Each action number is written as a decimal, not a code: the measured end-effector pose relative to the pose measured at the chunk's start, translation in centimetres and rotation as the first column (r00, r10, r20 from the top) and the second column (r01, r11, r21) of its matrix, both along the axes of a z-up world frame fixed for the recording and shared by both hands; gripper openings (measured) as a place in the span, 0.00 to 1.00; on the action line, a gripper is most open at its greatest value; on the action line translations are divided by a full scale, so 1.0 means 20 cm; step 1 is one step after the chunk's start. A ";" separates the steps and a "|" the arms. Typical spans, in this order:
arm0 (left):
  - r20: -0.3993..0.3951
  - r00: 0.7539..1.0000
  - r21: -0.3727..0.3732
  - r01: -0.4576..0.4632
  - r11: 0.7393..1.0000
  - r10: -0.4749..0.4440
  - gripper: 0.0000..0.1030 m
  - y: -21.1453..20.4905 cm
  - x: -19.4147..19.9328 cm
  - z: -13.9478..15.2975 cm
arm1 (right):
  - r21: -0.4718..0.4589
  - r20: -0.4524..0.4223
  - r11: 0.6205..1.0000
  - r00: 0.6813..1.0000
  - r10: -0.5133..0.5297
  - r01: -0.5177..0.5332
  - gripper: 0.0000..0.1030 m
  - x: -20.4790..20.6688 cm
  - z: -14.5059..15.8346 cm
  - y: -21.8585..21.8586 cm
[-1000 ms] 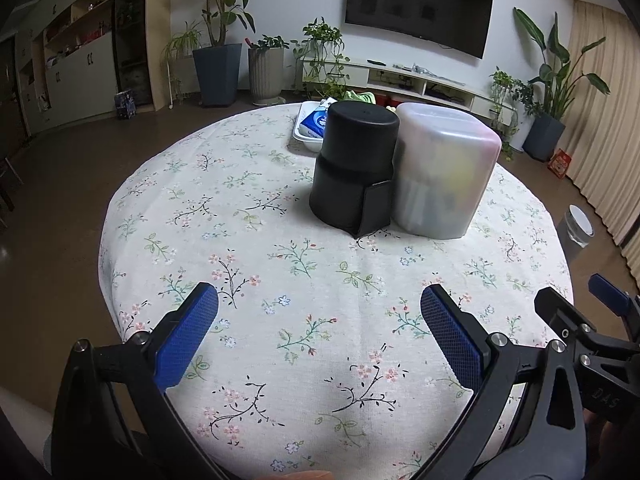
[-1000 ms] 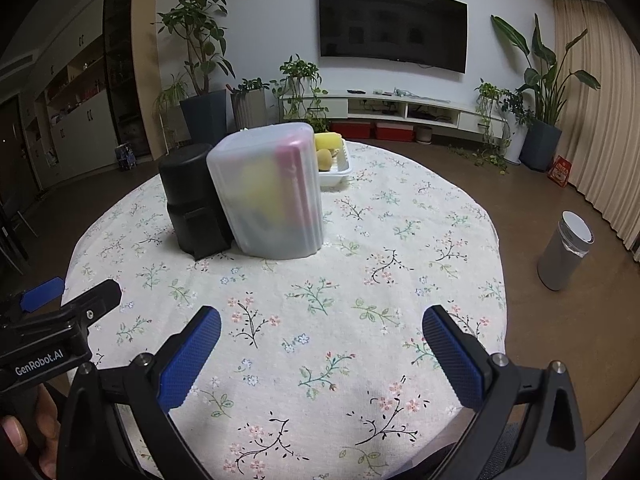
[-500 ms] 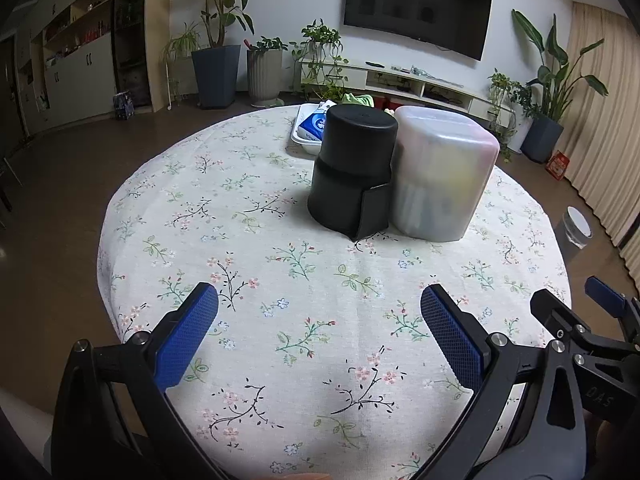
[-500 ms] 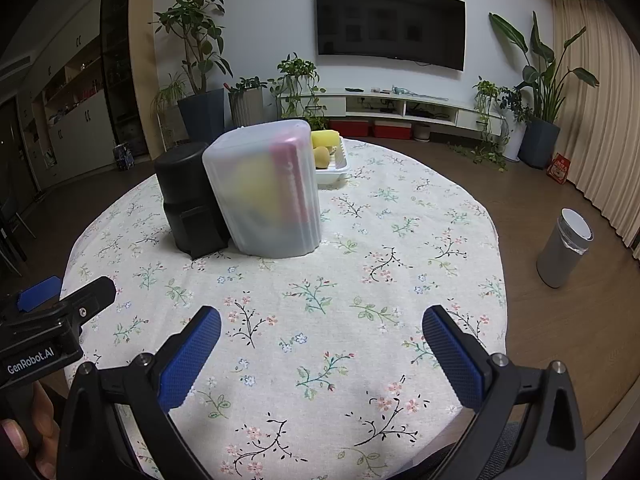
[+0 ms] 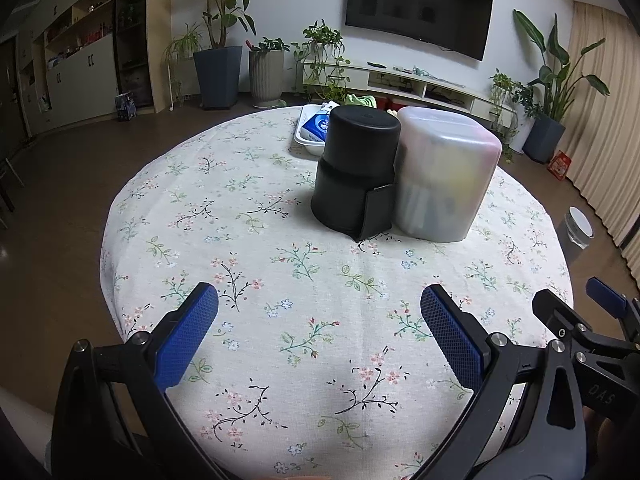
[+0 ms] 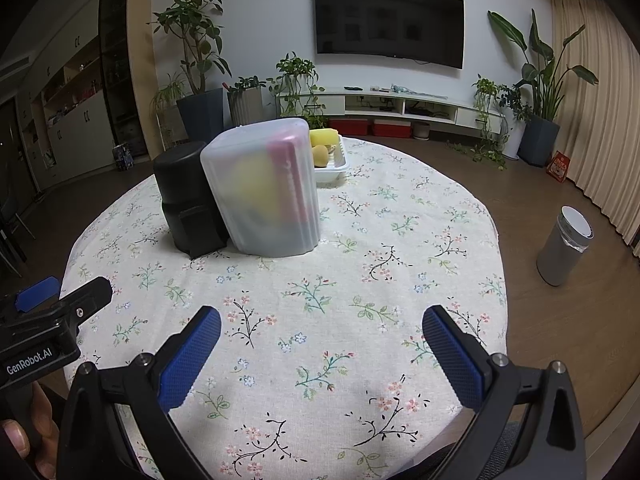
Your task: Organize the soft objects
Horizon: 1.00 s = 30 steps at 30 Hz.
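A black round container (image 5: 354, 168) (image 6: 188, 196) and a frosted translucent bin (image 5: 444, 178) (image 6: 266, 188) stand side by side mid-table; yellow and pink shapes show dimly through the bin's wall. Behind them sits a white tray (image 5: 306, 134) (image 6: 334, 168) holding a blue-and-white pack (image 5: 316, 124) and yellow soft items (image 6: 322, 140). My left gripper (image 5: 319, 312) hovers open over the near table edge, nothing between its blue pads. My right gripper (image 6: 321, 332) is open too and holds nothing. Each gripper shows at the other view's edge.
The round table wears a floral cloth (image 5: 280, 272) (image 6: 360, 280). A grey bin (image 6: 564, 246) stands on the floor to the right. Potted plants (image 5: 218, 76), a low TV shelf (image 6: 400, 108) and a wall TV (image 6: 388, 22) line the far wall. A person's fingers (image 6: 24, 436) grip the left tool.
Both grippers stay open. The views have drifted slightly, so the containers sit a touch lower and nearer in frame; nothing on the table has moved.
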<state>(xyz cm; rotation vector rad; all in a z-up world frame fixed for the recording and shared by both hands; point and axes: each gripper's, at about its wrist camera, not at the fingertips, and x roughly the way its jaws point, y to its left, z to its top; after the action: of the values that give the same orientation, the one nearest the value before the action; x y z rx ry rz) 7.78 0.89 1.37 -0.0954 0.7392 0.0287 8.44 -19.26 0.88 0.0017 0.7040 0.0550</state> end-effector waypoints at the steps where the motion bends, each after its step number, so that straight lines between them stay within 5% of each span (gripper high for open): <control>1: 0.001 1.000 0.001 -0.001 1.000 0.001 1.00 0.00 0.00 0.00 | 0.000 0.000 1.000 1.000 0.000 0.000 1.00 0.00 0.00 0.00; 30: 0.013 1.000 0.004 0.000 1.000 0.000 1.00 0.00 -0.01 0.01 | 0.005 -0.003 1.000 1.000 -0.002 0.002 1.00 0.00 -0.02 0.00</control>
<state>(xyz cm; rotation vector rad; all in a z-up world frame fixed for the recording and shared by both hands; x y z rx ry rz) 7.66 0.98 1.64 -0.0920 0.7261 0.0299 8.43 -19.17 0.51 0.0076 0.7072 0.0549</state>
